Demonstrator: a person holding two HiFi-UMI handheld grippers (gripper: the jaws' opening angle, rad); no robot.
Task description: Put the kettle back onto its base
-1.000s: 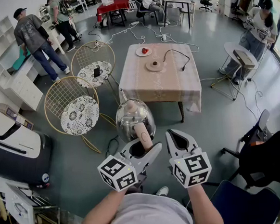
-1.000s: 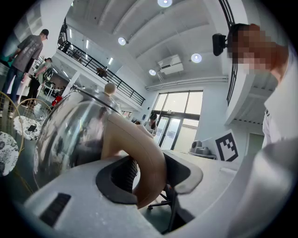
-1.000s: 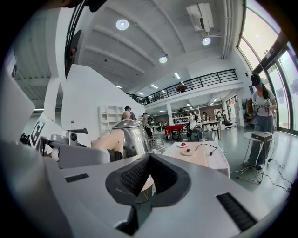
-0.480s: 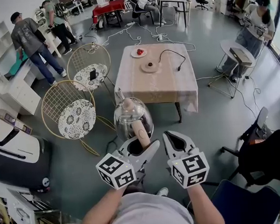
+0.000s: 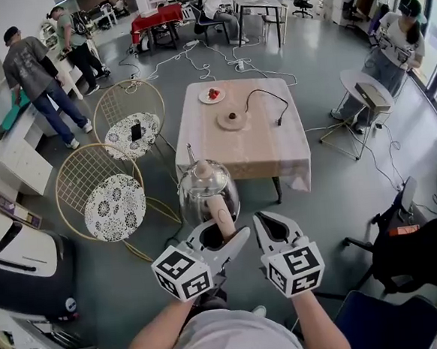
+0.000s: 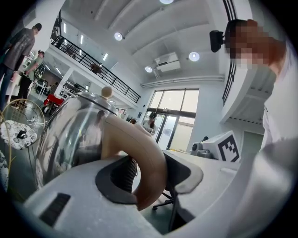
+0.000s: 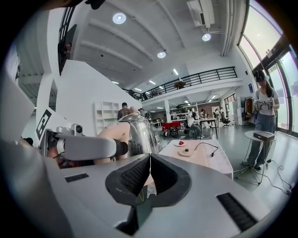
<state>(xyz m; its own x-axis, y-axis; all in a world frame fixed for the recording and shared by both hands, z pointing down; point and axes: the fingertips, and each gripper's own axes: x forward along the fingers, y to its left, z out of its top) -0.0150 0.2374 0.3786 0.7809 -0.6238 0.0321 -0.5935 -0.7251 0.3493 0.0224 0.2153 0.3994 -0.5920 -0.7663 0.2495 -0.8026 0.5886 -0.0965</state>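
The kettle (image 5: 207, 186) has a shiny rounded body, a thin spout and a beige handle (image 5: 221, 216). It hangs in the air in front of the table (image 5: 276, 146). My left gripper (image 5: 225, 239) is shut on that handle, which also shows between the jaws in the left gripper view as the handle (image 6: 142, 162) below the kettle (image 6: 70, 135). My right gripper (image 5: 271, 229) is beside it, shut and holding nothing. The round beige base (image 5: 232, 120) lies on the table's far half with a black cable (image 5: 265, 98). The right gripper view shows my right gripper (image 7: 150, 174), the kettle (image 7: 138, 134) and the base (image 7: 186, 151).
A plate with a red item (image 5: 212, 95) sits at the table's far left corner. Two wire chairs (image 5: 103, 198) (image 5: 128, 121) stand left of the table. Cables cross the floor beyond. People stand at the left and right; a black office chair (image 5: 405, 249) is at my right.
The table has come closer in the head view. The kettle has stayed in my left gripper and the right gripper has stayed shut beside it.
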